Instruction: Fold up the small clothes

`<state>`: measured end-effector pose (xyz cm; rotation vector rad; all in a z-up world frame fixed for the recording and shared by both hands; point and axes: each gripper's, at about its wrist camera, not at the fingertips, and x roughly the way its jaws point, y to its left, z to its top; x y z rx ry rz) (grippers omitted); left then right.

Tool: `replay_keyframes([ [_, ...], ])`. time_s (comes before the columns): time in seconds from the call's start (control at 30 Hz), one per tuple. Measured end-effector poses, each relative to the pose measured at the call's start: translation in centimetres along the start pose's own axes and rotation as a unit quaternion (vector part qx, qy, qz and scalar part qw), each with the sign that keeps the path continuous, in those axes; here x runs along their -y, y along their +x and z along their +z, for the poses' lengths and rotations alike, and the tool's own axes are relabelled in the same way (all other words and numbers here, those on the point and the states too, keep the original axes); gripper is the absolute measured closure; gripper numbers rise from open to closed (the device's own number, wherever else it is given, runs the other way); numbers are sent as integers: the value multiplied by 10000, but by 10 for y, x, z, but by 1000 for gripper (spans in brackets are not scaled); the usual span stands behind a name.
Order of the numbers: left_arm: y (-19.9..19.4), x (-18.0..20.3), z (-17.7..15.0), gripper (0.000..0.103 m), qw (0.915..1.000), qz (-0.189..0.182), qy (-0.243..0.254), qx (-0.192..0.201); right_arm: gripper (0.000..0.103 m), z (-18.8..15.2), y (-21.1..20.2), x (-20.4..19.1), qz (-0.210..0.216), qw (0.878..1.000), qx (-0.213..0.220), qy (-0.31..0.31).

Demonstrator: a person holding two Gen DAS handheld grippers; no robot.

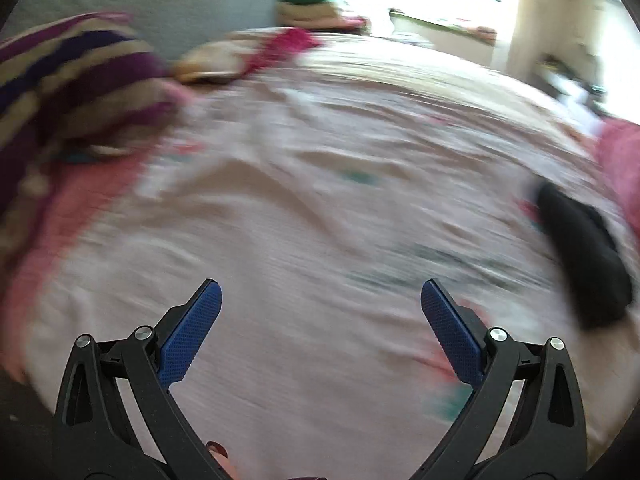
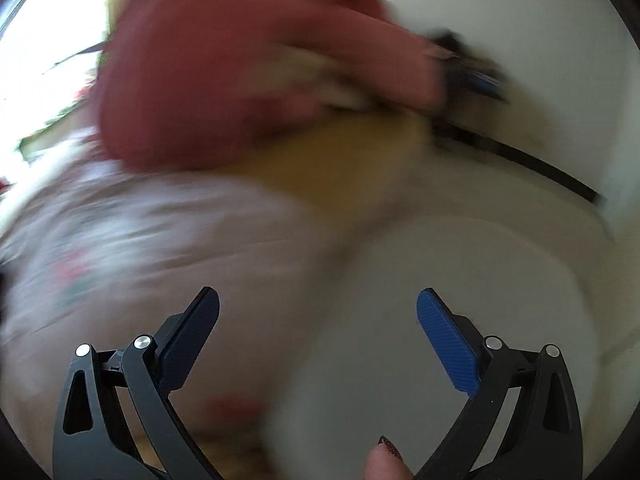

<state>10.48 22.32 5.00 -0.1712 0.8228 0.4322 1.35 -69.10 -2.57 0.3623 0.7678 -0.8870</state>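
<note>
Both grippers, left [image 1: 321, 290] and right [image 2: 318, 298], stand wide open and empty above the pale bedsheet [image 1: 320, 184], views blurred.

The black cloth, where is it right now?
In the left wrist view, the black cloth lies on the pale bedsheet at the far right, just below a pink garment and ahead-right of the open left gripper.

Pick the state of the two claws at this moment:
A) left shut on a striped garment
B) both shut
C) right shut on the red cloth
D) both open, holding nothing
D: the left claw and the right claw each show their blue pads spread wide apart with only blurred bedsheet between them, no cloth gripped.
</note>
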Motion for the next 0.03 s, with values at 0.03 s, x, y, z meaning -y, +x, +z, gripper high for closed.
replay_keyframes([
  [0.03,13,-29,12,9,9993,336,-132,-5,5,7,16,17,-231,9995,-131,148],
])
